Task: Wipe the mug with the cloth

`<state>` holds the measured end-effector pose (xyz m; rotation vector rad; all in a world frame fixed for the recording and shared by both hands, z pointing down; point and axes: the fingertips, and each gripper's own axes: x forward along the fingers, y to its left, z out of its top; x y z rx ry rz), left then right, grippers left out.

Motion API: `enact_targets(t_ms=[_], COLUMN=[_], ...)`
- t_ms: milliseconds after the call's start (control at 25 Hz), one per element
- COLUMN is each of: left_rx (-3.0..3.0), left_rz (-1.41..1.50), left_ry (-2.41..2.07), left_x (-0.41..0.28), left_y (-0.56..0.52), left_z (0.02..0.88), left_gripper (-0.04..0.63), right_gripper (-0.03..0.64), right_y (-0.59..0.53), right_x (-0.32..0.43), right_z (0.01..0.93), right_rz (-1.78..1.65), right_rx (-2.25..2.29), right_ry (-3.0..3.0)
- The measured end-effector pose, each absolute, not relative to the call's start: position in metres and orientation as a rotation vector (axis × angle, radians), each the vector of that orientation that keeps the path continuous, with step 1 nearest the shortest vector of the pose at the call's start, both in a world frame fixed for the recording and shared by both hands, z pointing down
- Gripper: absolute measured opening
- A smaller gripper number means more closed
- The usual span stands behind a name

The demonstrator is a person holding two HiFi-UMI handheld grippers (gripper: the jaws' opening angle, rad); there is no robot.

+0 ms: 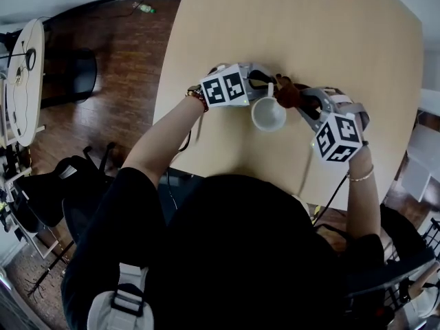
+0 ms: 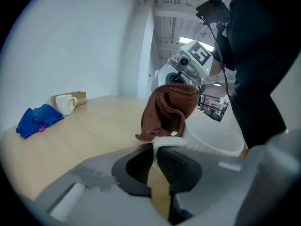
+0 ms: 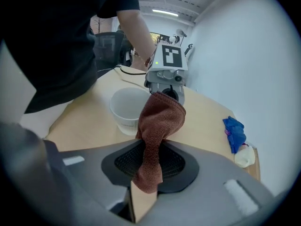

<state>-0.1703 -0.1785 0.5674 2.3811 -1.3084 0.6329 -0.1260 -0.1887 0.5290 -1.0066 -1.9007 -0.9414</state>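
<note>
A white mug (image 1: pixel 268 114) stands upright on the wooden table (image 1: pixel 330 40), close to its near edge. My left gripper (image 1: pixel 265 85) comes in from the left and is shut on the mug's handle (image 2: pixel 168 142), a thin white strip pinched between the dark pads. My right gripper (image 1: pixel 303 102) is shut on a brown cloth (image 1: pixel 287 91), which it holds against the mug's far right rim. In the right gripper view the cloth (image 3: pixel 157 124) hangs folded out of the jaws just right of the mug (image 3: pixel 128 108). The left gripper view shows the cloth (image 2: pixel 169 108) bunched above the mug (image 2: pixel 214 136).
A blue rag (image 2: pixel 37 119), a second white mug (image 2: pixel 66 103) and a cardboard box lie at the table's far end. The table's near edge runs right under the person's body. Dark chairs (image 1: pixel 75 74) and wooden floor lie to the left of the table.
</note>
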Motion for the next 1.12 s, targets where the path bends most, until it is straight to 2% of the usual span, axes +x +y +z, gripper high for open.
enact_targets(t_ms=[680,1120], left_rx=[2.356,2.231], left_rz=[0.6,0.477], left_ry=[-1.352,-1.445], left_x=[-0.172,-0.178], left_y=[-0.18,-0.168], left_z=[0.567,0.565], left_gripper=[0.031,0.038], right_gripper=[0.081,0.081], right_y=[-0.172,-0.181], right_x=[-0.142,-0.12], right_z=[0.594,0.534], right_rz=[-1.034,-0.873], right_rx=[-0.982,-0.854], right_ry=[-1.764,-1.932])
